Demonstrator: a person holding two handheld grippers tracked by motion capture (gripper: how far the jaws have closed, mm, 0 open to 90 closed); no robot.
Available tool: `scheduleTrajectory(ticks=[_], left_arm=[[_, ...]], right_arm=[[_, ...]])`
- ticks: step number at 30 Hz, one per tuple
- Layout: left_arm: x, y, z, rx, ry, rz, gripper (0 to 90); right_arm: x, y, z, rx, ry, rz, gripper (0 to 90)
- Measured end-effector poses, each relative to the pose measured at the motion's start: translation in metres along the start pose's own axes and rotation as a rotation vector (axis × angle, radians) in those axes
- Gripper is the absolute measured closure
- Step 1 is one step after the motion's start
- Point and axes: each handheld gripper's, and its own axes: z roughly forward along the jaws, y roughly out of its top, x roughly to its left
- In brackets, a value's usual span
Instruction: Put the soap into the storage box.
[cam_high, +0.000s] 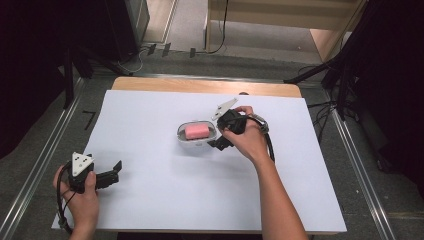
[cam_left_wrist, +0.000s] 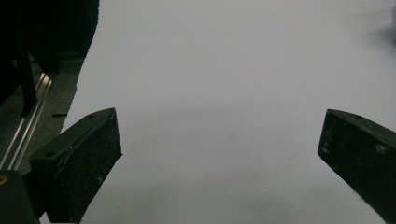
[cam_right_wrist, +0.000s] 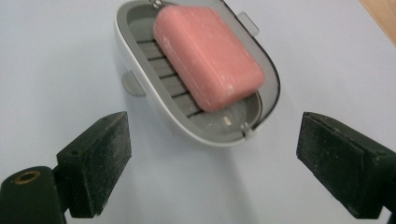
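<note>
White paper-covered table (cam_high: 150, 200), wide and flat. At its middle, oval white plastic soap dish (cam_right_wrist: 140, 70) with pink rectangular soap bar (cam_right_wrist: 208, 56) inside. Just right of dish, right gripper (cam_right_wrist: 212, 158), jaws apart, nothing between; near left corner, left gripper (cam_left_wrist: 219, 154), jaws apart, nothing between.

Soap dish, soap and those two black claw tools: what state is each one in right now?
Soap dish: lidless, upright on the white sheet.
Pink soap bar: lying inside the dish on its ribbed grate.
Right gripper: open, holding nothing, just short of the dish.
Left gripper: open, empty, over bare sheet.
</note>
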Motion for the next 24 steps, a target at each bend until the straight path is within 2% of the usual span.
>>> scheduleTrajectory(ticks=[5,24], left_arm=[[0.0,0.0,0.0,0.001,0.002,0.0,0.0],[-0.001,0.0,0.0,-0.001,0.007,0.003,0.0]], right_arm=[[-0.002,-0.019,-0.008,-0.035,-0.009,0.056,10.9],[0.0,-0.069,-0.026,-0.053,-0.051,0.147,11.7]])
